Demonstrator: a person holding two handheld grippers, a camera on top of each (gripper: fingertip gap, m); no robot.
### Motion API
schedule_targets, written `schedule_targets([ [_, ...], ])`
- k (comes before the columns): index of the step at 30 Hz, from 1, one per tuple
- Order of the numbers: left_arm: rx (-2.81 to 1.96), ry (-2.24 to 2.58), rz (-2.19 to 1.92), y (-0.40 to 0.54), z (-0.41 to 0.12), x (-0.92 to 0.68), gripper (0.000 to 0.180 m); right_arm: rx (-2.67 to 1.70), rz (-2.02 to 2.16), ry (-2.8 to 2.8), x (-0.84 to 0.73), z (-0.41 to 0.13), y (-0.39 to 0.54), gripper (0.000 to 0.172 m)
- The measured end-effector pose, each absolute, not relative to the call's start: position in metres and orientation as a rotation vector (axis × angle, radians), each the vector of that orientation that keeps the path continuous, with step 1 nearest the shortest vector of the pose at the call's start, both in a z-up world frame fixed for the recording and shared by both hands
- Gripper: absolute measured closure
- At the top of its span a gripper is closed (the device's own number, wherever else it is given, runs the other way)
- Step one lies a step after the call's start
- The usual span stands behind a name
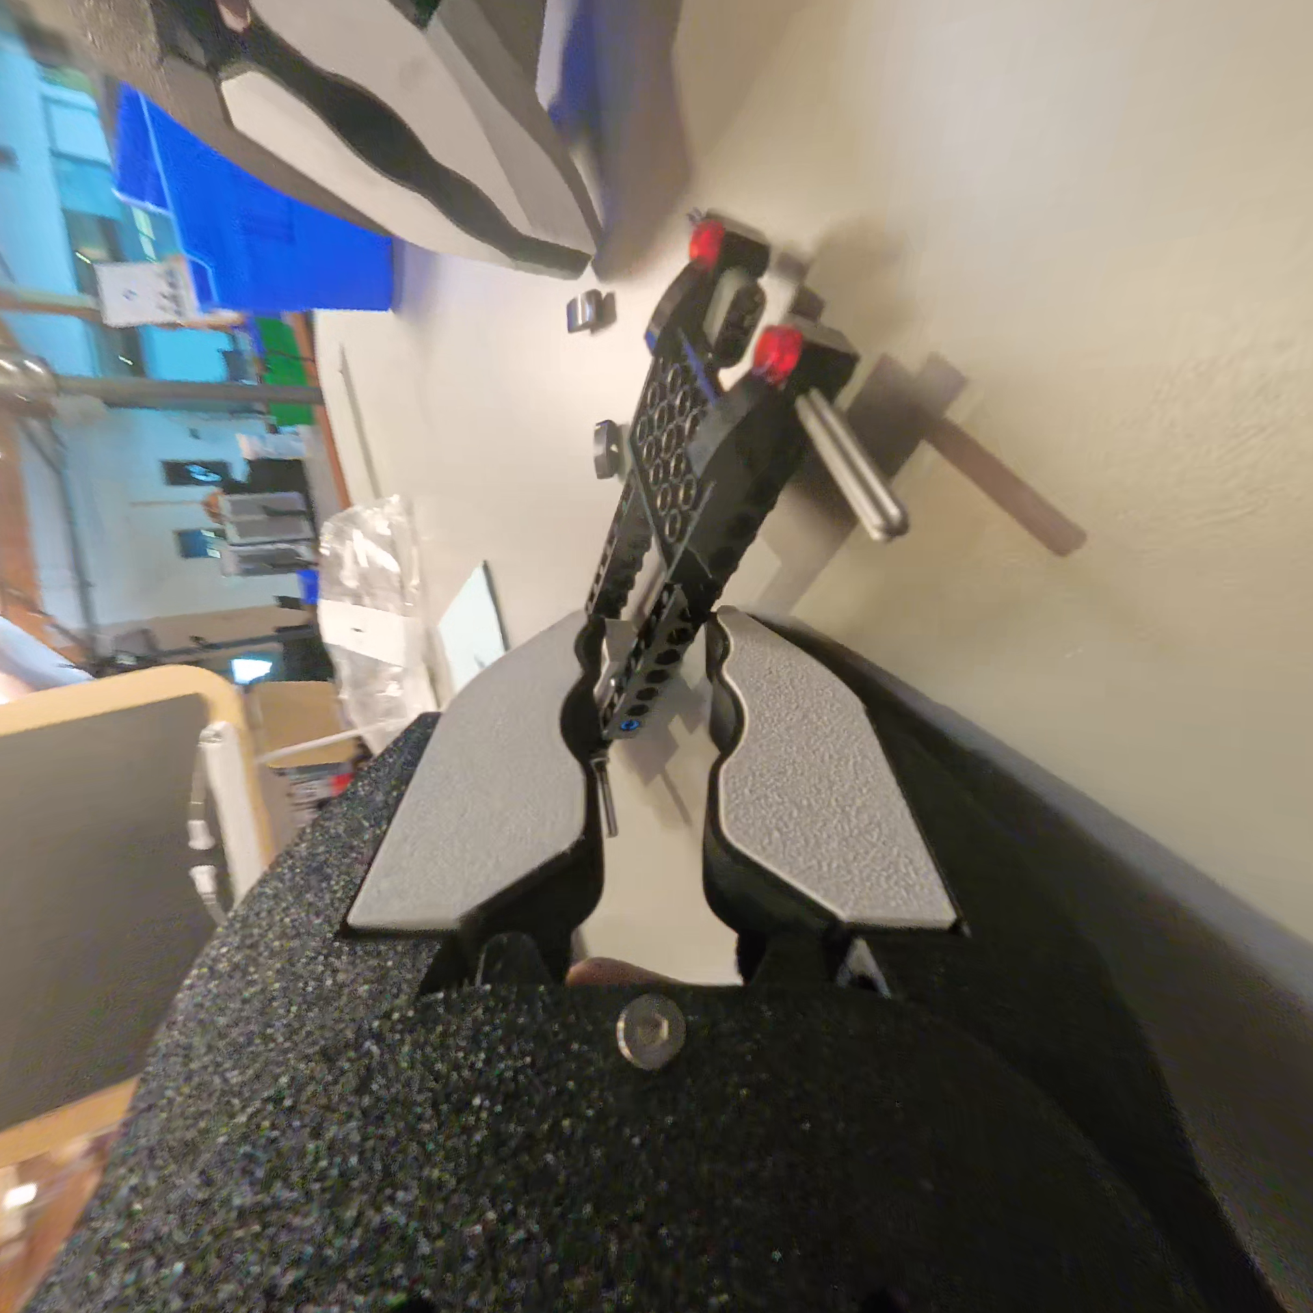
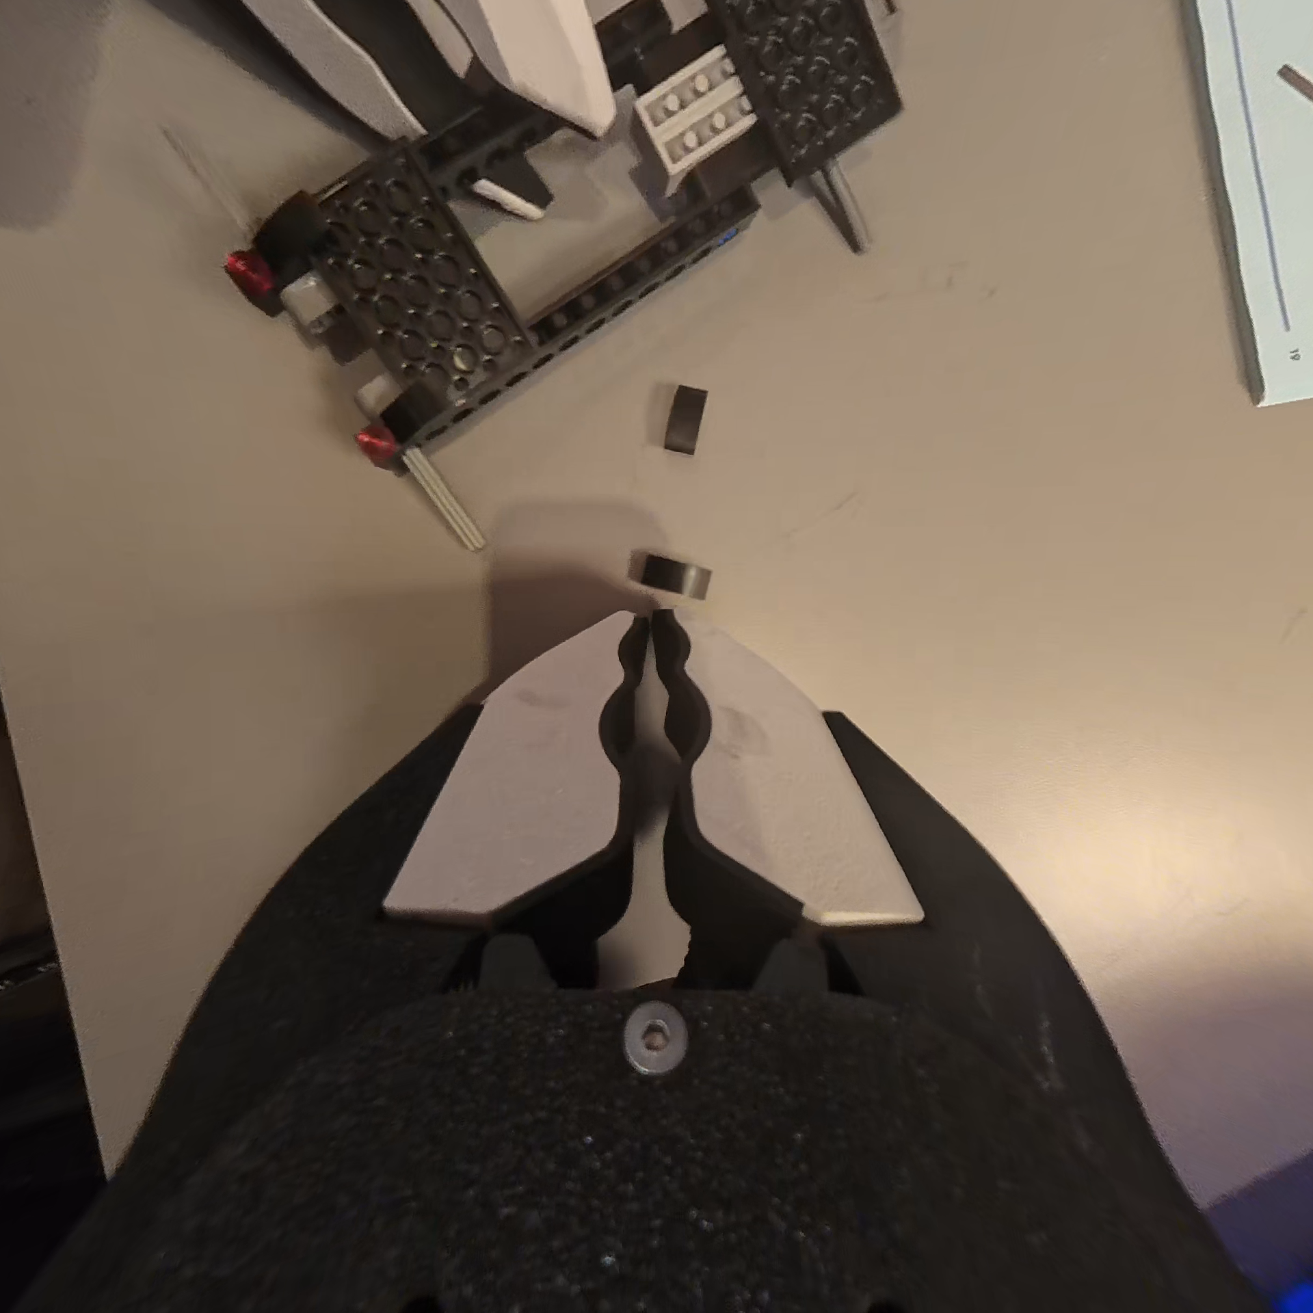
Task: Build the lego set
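Note:
A black brick-built frame [image 1: 682, 440] with red studs [image 1: 778, 355] and a grey axle [image 1: 852, 469] lies on the beige table [image 1: 1066, 213]. My left gripper [image 1: 650, 625] is open around the frame's near end. A holed black beam [image 1: 650, 682] rests against the left pad, and a gap shows at the right pad. In the right wrist view the frame [image 2: 419, 284] lies far left, with the left gripper [image 2: 540, 64] on it. My right gripper [image 2: 650, 619] is shut, with nothing seen between its pads. A small dark disc [image 2: 671, 579] lies just beyond its tips.
A small curved black piece [image 2: 685, 419] lies between the disc and the frame. A white booklet [image 2: 1257, 177] lies at the far right. In the left wrist view a clear plastic bag [image 1: 369, 590] and a blue crate [image 1: 249, 227] stand at the table's far side. About 11 centimeters separates my left fingertips from my right. It is some 5 centimeters from my right tips to the small curved black piece [image 2: 685, 419]. The left camera catches it too, in the left wrist view [image 1: 604, 455].

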State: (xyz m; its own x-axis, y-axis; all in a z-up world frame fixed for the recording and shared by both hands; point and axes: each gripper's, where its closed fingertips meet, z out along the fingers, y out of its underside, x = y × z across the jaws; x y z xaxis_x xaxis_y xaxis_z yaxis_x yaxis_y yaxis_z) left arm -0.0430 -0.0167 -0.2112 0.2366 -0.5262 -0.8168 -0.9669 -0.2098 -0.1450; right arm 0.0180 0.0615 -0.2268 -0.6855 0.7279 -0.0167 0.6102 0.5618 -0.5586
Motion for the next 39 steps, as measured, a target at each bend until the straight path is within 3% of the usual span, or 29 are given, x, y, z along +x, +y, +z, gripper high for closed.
schedule_targets([
  [5, -2.044, 1.224, 0.588, -0.025, -0.213, -0.040, 0.149, -1.154, 0.827, -2.559, 0.018, -0.226, 0.065, 0.168],
  [10, -2.128, 1.226, 0.440, -0.039, -0.205, -0.039, 0.128, -1.168, 0.876, -2.538, 0.020, -0.222, 0.065, 0.168],
  [19, -2.080, 1.305, 0.024, 0.000, -0.181, -0.035, 0.142, -1.203, 0.921, -2.563, 0.024, -0.224, 0.059, 0.166],
  [24, -2.156, 1.493, -0.238, 0.004, -0.199, -0.030, 0.153, -1.197, 0.931, -2.562, 0.022, -0.224, 0.059, 0.165],
  [39, -2.343, 1.429, -0.091, 0.004, -0.226, -0.042, 0.168, -1.122, 0.835, -2.577, 0.008, -0.227, 0.065, 0.160],
])
